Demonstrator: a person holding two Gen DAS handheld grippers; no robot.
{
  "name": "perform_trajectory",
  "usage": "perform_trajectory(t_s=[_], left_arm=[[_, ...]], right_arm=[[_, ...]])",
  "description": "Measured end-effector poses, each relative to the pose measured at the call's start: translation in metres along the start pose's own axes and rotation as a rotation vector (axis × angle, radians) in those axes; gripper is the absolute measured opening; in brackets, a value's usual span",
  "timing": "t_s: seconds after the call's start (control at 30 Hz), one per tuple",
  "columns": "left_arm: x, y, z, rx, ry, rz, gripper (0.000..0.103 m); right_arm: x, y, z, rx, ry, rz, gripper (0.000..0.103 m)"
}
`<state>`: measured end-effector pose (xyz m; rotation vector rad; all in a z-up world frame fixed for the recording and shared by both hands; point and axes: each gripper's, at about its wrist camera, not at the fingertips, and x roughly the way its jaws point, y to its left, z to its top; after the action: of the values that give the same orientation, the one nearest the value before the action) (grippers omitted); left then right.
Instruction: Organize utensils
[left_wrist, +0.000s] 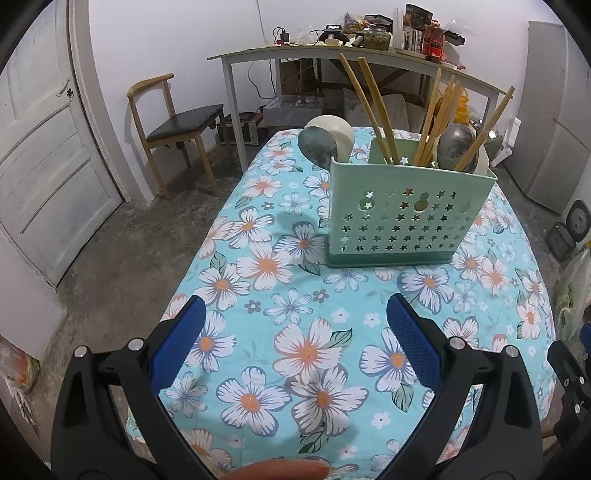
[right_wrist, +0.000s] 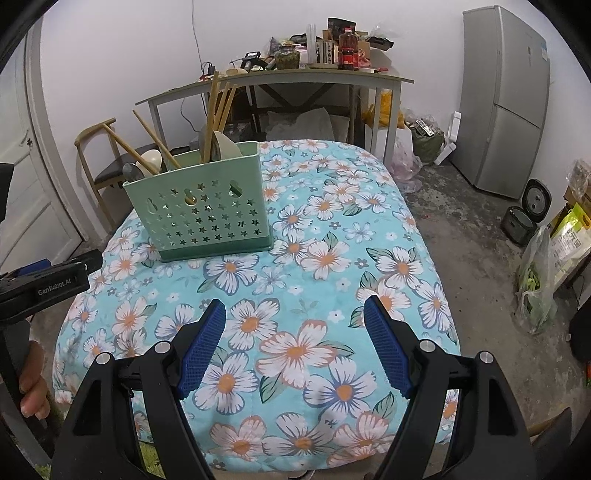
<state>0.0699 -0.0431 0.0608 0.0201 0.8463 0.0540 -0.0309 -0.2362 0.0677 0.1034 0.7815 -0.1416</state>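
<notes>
Utensils stand already gathered in the green caddy (left_wrist: 406, 210), which sits on the flowered worktop (left_wrist: 295, 332) ahead of both tools: ahead and a little to the right of the left hand-held gripper (left_wrist: 295, 332), ahead and to the left of the right hand-held gripper (right_wrist: 295, 332). Wooden chopsticks (left_wrist: 369, 107) lean out of its top, and spoons (left_wrist: 317, 146) rest bowl-up at its near-left corner and at its far side. Both hand-held grippers hover over bare cloth with their blue pads (left_wrist: 413, 343) spread wide and nothing between them. No loose utensil shows on the cloth, so the task looks finished or close to it; if anything remains, it is probably tidying the splayed chopsticks. Doing that well would mean approaching one stick from above, closing on its shaft well above the caddy rim, and lifting straight so the light caddy does not tip or slide; the other tool could steady the caddy wall. The only readable writing is "GenRobot.AI" in pale letters on the black body of the left tool (right_wrist: 55, 284), seen to the left of the right one. Labels on bottles (right_wrist: 347, 51) on the far table are too small to read.
</notes>
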Motion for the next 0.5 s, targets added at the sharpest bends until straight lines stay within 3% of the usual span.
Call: perform_trajectory(t_s=[0.5], left_arm=[[0.0052,0.0090,0.0012,0.013,0.001,0.050,0.095]], right_arm=[[0.0059,-0.0039,0.0030,-0.016,0.016,-0.014,0.075]])
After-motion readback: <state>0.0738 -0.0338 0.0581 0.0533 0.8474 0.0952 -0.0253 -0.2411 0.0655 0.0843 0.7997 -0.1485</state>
